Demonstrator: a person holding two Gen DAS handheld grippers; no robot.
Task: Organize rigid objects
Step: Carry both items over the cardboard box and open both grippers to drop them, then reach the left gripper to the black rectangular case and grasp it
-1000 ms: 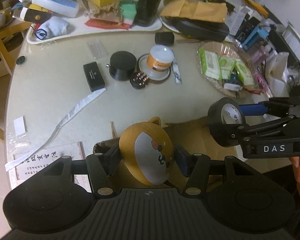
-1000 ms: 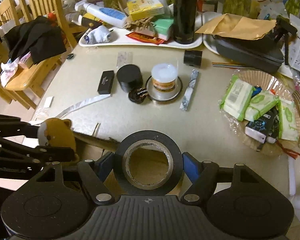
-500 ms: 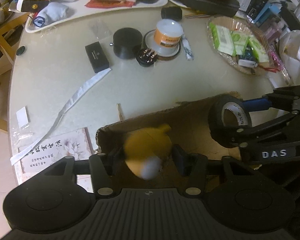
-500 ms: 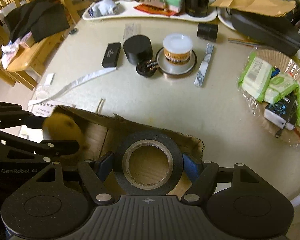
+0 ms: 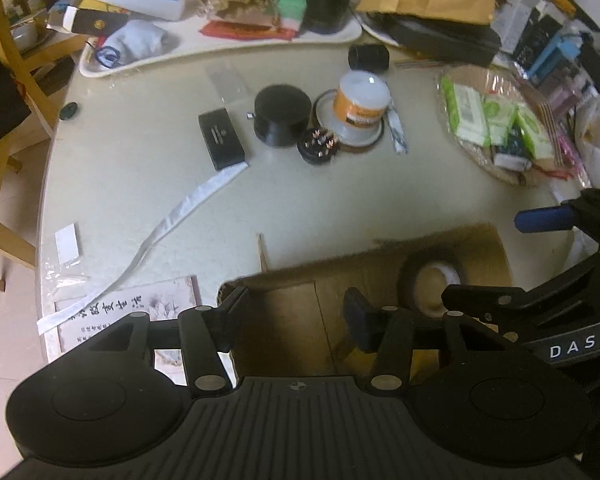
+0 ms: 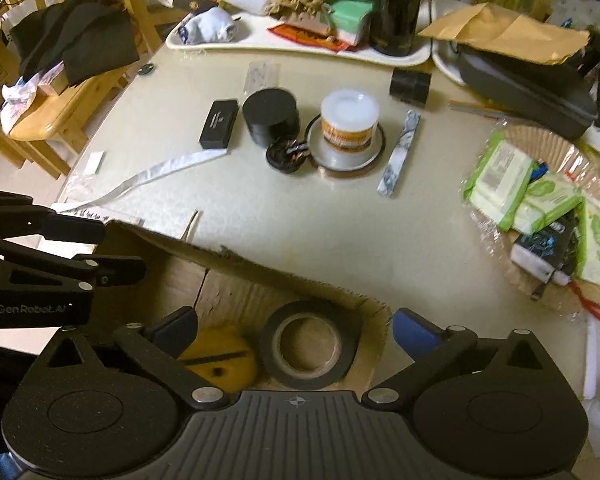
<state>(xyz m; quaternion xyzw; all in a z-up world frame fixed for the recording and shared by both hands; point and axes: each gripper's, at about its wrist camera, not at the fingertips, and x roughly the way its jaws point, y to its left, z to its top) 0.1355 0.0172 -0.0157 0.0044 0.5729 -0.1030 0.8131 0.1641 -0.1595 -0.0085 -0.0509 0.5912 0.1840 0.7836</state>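
Observation:
A brown cardboard box (image 5: 484,248) (image 6: 236,268) sits at the table's near edge. A black tape roll (image 6: 310,344) (image 5: 428,280) lies inside it. A yellow-brown bear toy (image 6: 220,364) lies in the box to the left of the roll. My left gripper (image 5: 296,316) is open and empty over the box. My right gripper (image 6: 296,332) is open and empty above the roll. My left gripper also shows at the left of the right wrist view (image 6: 112,250). My right gripper's blue fingertip (image 5: 544,218) shows at the right of the left wrist view.
On the table beyond the box lie a black case (image 5: 221,138), a black round tin (image 5: 283,114), a black plug (image 5: 317,146), an orange-labelled white jar (image 5: 363,102) and a white strip (image 5: 180,208). A basket of packets (image 6: 536,196) stands right. A cluttered tray (image 6: 300,40) is behind.
Both grippers opened. The bear toy dropped from my left gripper into the box, and the tape roll dropped from my right gripper into the box.

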